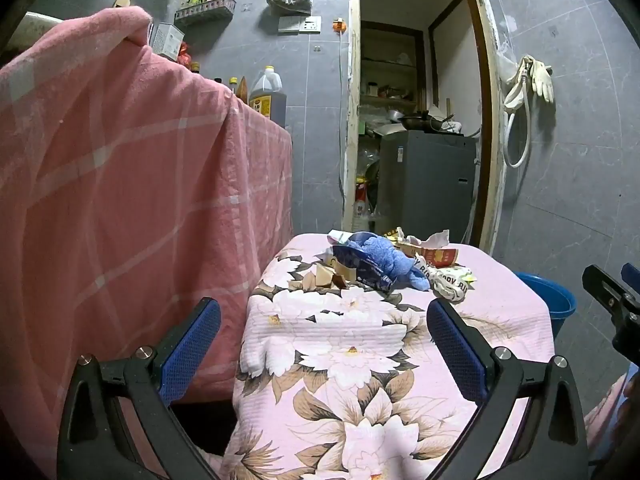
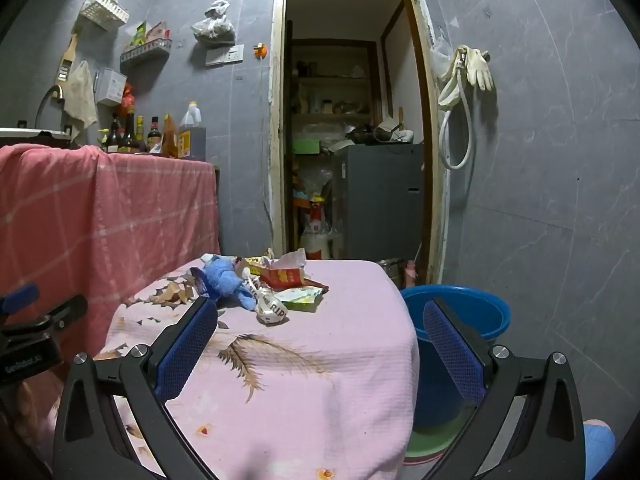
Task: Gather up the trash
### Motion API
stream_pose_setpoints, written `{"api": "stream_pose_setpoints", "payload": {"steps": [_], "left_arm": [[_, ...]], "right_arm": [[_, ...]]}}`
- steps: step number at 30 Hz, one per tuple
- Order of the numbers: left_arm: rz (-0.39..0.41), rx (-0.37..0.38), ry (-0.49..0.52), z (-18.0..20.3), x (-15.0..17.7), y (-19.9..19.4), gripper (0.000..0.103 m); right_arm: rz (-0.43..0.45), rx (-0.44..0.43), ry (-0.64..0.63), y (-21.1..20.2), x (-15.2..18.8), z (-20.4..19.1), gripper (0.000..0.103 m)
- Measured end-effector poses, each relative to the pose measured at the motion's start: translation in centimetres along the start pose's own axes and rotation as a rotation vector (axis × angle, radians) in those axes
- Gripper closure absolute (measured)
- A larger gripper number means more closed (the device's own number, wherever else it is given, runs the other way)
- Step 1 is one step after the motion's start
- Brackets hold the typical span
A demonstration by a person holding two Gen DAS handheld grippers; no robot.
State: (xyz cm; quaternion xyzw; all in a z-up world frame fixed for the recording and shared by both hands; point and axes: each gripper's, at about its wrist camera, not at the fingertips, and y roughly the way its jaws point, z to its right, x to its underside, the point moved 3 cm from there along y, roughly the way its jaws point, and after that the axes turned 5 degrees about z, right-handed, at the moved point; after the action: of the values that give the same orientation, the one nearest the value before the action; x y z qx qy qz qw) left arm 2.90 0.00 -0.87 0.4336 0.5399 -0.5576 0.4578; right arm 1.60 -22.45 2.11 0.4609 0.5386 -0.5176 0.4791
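**Both grippers wide apart above the table, trash at the far end**

We hold the left gripper [image 1: 324,322] with its blue pads spread wide and nothing between them, hanging over the near part of the flowered pink tablecloth [image 1: 360,360]. To its left hangs a pink checked cloth [image 1: 132,200] draped over a counter, with an oil jug [image 1: 267,94] and bottles standing on top.

Moving right, the trash pile [image 1: 396,266] sits at the far end of the table, well apart from our pads: a blue fuzzy rag [image 1: 376,254], a dark blue wrapper [image 1: 362,266], a red carton [image 2: 286,276], a crumpled white printed bag [image 2: 272,308] and a flat green-and-yellow packet [image 2: 302,296].

Our right gripper [image 2: 320,324] is likewise fully spread and empty, one pad over the table edge, the other in front of the blue bucket [image 2: 456,312] that stands on the floor just beside the table's right side. Behind, an open doorway [image 2: 352,120] shows shelves and a grey cabinet; gloves [image 2: 478,66] hang on the wall to its right.
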Motion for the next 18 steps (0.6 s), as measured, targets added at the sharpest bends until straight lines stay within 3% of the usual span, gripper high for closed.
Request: {"api": "stream_pose_setpoints", "payload": {"steps": [18], "left_arm": [[-0.001,-0.001,-0.001,-0.01,0.00,-0.01,0.002]], "right_arm": [[-0.003,0.000,0.004,0.26,0.02,-0.26,0.000]]}}
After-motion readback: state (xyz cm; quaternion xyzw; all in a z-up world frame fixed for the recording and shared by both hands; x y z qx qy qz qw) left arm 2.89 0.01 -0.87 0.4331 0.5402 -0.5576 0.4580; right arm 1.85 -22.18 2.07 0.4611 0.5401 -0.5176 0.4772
